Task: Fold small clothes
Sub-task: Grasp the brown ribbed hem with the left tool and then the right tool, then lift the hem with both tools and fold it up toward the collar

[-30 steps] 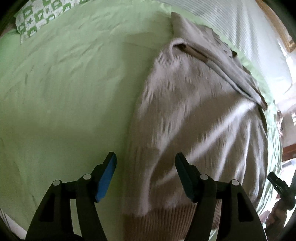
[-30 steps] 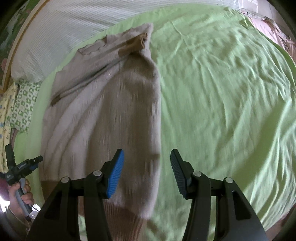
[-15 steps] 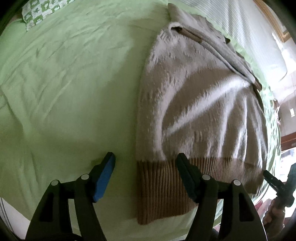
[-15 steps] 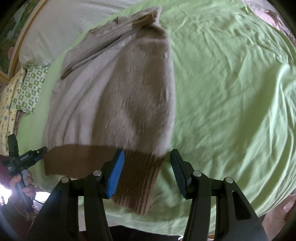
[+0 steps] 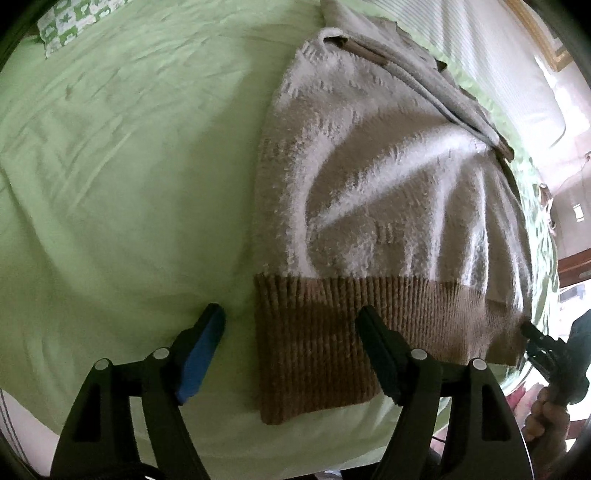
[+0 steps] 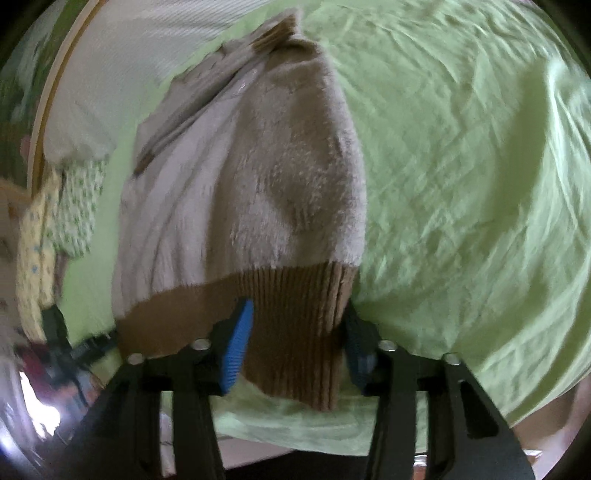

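A beige fuzzy sweater (image 5: 376, 177) with a brown ribbed hem (image 5: 332, 332) lies on a light green bedsheet (image 5: 129, 166), its sleeves folded over the far side. My left gripper (image 5: 290, 349) is open, its jaws either side of the hem's left corner. In the right wrist view the sweater (image 6: 258, 177) fills the middle and my right gripper (image 6: 299, 343) is open with the hem's right corner (image 6: 299, 332) between its blue pads. The right gripper also shows at the far right of the left wrist view (image 5: 546, 350).
A white striped pillow (image 6: 129, 74) lies beyond the sweater. A green and white patterned cloth (image 5: 74, 18) sits at the far left corner. The bed's near edge (image 5: 221, 443) runs just below the hem. Open sheet spreads to the left in the left wrist view.
Both grippers have drawn back along the sweater towards its brown hem and now straddle its two corners. Both stayed open.
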Demonstrator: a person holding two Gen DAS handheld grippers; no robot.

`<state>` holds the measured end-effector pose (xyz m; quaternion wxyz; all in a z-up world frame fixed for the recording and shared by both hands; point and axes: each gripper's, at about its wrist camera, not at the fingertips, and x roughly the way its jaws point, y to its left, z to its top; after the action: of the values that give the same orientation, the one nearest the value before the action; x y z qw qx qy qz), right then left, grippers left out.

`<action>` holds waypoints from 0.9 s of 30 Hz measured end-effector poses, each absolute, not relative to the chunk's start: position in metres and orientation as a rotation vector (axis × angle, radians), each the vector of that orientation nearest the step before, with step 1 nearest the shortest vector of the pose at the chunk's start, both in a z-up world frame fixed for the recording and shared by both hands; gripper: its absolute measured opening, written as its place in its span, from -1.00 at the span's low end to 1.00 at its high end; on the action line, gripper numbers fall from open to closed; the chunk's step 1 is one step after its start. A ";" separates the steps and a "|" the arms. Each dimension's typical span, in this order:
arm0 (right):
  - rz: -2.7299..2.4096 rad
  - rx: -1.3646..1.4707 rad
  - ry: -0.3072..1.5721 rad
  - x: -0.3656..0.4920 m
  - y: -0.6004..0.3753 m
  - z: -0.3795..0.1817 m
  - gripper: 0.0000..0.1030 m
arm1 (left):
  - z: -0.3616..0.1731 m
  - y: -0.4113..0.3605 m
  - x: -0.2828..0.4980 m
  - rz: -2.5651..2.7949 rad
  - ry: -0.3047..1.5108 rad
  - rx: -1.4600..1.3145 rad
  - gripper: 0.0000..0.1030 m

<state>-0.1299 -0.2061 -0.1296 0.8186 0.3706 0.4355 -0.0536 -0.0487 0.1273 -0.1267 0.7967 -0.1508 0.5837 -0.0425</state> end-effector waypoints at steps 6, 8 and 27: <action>-0.090 0.875 0.916 -0.135 -0.215 -0.133 -0.84 | -0.128 0.117 -0.046 -0.116 1.248 -0.217 -0.22; -0.089 0.883 0.899 -0.143 -0.224 -0.126 -0.85 | -0.126 0.116 -0.045 -0.149 1.243 -0.229 -0.76; -0.121 0.835 0.888 -0.160 -0.252 -0.114 -0.87 | -0.100 0.122 -0.057 -0.307 1.184 -0.432 -0.85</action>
<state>-0.1599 -0.2522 -0.1136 0.8184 0.3918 0.4166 -0.0570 -0.0569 0.1217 -0.0996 0.7969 -0.2013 0.5513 -0.1431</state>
